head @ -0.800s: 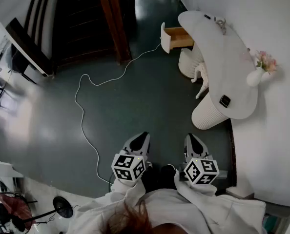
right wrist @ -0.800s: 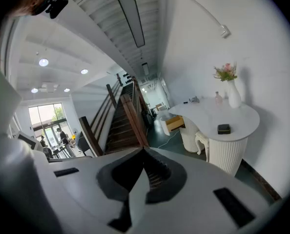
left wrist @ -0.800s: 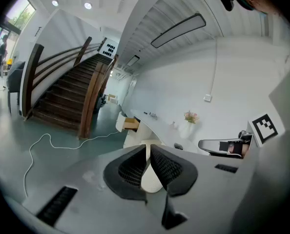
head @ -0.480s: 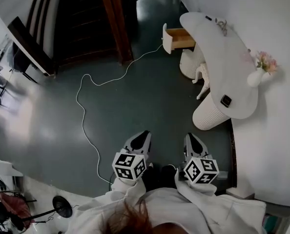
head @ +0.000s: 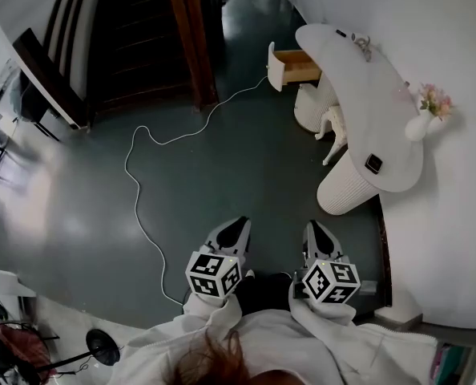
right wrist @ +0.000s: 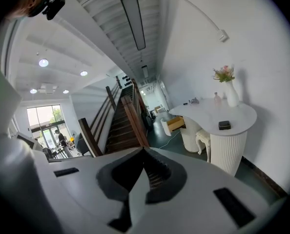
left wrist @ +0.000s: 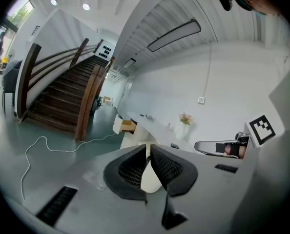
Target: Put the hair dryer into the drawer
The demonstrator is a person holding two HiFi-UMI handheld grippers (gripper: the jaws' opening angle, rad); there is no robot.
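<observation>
The left tongs (left wrist: 148, 146) are closed: the 2 black ribbed jaws meet at their tips and nothing is held between them. The right tongs (right wrist: 144, 151) are closed in the same way and are also empty. Both are held low in front of the person, side by side but not touching, each on an arm in a white sleeve (head: 214, 327), and both are pointed a little downward over the dark green floor (head: 246, 159).

On this floor a thin white cable (head: 132, 175) is laid in loops. Its far end reaches close to the white-fronted drawer with a wooden inside (head: 290, 64). This drawer is pulled open at the far end of the long curved white tabletop (head: 382, 111), well apart from the tongs.

The small grey hair dryer (head: 360, 42) is lying on the far end of this tabletop, near the drawer but not in it. It is too small for more to be told. On the near part of the tabletop a small black square object (head: 373, 164) is placed, and at the wall side a white vase with pink flowers (head: 422, 123) is standing. A dark wooden staircase (head: 142, 38) is seen at the far left.
</observation>
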